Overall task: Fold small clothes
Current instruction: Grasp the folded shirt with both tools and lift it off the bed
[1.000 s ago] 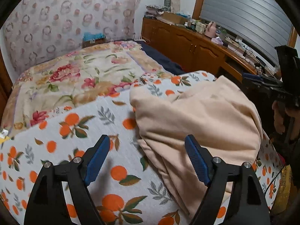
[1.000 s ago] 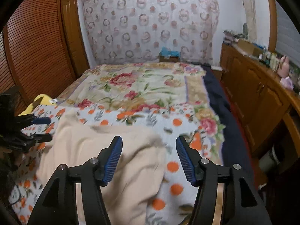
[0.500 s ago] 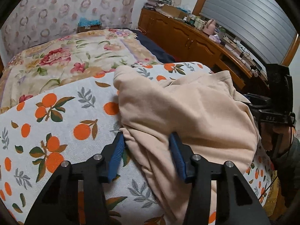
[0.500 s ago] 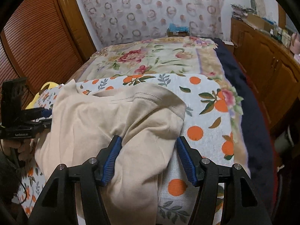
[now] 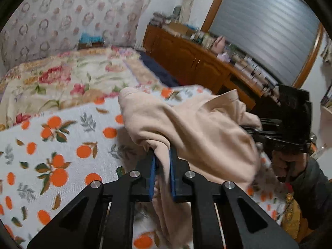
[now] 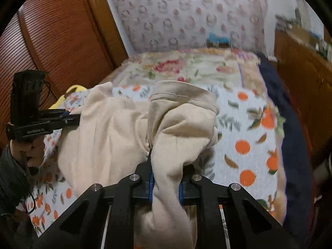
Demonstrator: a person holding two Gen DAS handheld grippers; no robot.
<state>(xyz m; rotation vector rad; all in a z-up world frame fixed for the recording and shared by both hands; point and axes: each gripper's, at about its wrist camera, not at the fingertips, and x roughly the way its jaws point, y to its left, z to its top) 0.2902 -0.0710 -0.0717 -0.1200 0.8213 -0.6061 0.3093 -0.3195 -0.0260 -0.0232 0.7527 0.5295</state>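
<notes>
2 grippers each had a pinch of the same beige garment [image 5: 197, 128], which sat bunched on the orange-print sheet [image 5: 51, 145] at the near end of the bed. Nearest the lens in the left wrist view, the left gripper [image 5: 162, 172] had its blue pads [image 5: 153, 176] drawn in close on a fold of fabric that hung down toward 6 o'clock. In the right wrist view, the right gripper [image 6: 165, 183] was likewise clamped on a thicker roll of cloth, its jaws held slightly wider by the bulk.

Beyond the pads, the garment rose in a loose hump with a stitched hem [image 6: 182, 98] at 12 o'clock. Each view showed the other gripper: the right one at 3 o'clock [image 5: 288, 132], the left one at 9 o'clock [image 6: 37, 122].

Farther off lay the floral quilt [image 5: 62, 78], then the wooden cabinet [image 5: 186, 58] at 1 o'clock.

The step appeared to be lifting to spread the garment. Doing it well would likely mean raising both holds evenly, drawing them apart until the cloth hung flat, and keeping the grip firm so no layer slipped.
</notes>
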